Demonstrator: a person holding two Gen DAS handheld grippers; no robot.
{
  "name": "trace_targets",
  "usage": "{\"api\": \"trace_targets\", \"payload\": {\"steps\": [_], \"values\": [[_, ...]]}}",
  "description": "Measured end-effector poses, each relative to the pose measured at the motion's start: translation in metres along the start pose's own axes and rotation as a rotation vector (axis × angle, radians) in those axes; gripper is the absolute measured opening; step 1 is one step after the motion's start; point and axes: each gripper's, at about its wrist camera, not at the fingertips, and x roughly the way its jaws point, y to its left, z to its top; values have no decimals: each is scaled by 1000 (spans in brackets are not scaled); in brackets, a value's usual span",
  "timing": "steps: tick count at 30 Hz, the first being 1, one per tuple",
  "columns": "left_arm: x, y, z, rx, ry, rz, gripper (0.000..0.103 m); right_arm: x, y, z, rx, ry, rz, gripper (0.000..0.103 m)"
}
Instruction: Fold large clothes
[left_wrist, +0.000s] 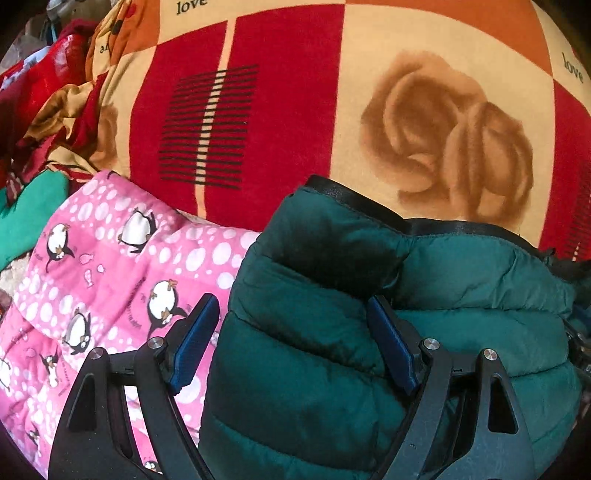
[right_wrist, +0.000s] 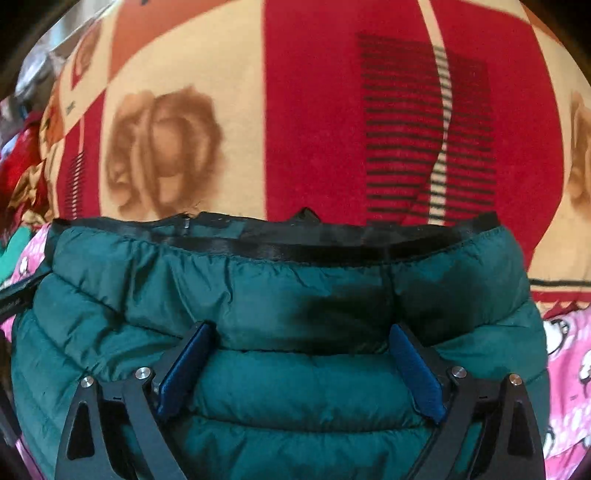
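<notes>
Green puffer jacket (left_wrist: 369, 332) lying bunched on rose-print blanket (left_wrist: 424, 122), partly over pink penguin quilt (left_wrist: 110, 266) | left gripper (left_wrist: 291, 332) spread wide, straddling left edge | right gripper (right_wrist: 301, 354) spread wide over quilted middle | seemingly part-folded, final folds pending

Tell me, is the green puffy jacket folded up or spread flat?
Folded: the green puffy jacket sits bunched in a thick bundle, layers stacked.

A red-and-cream rose-print blanket (left_wrist: 295, 110) spreads beneath a crumpled red cloth (left_wrist: 55, 66) at its edge.
</notes>
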Motion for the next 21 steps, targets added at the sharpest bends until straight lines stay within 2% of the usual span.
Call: {"api": "trace_targets", "payload": {"steps": [4, 7, 10, 13, 16, 21], "values": [[4, -2, 2, 6, 10, 7, 83, 9, 6, -2, -14, 2, -36, 97], [4, -4, 2, 16, 13, 11, 83, -2, 6, 2, -3, 15, -23, 97], [7, -6, 3, 16, 18, 9, 83, -26, 1, 4, 7, -54, -18, 97], [9, -6, 4, 15, 22, 8, 83, -41, -17, 5, 16, -113, -86, 97], [13, -8, 5, 15, 28, -1, 84, -28, -44, 2, 80, -60, -123, 97], [19, -10, 6, 18, 29, 1, 86, -2, -62, -8, 166, -36, -95, 97]]}}
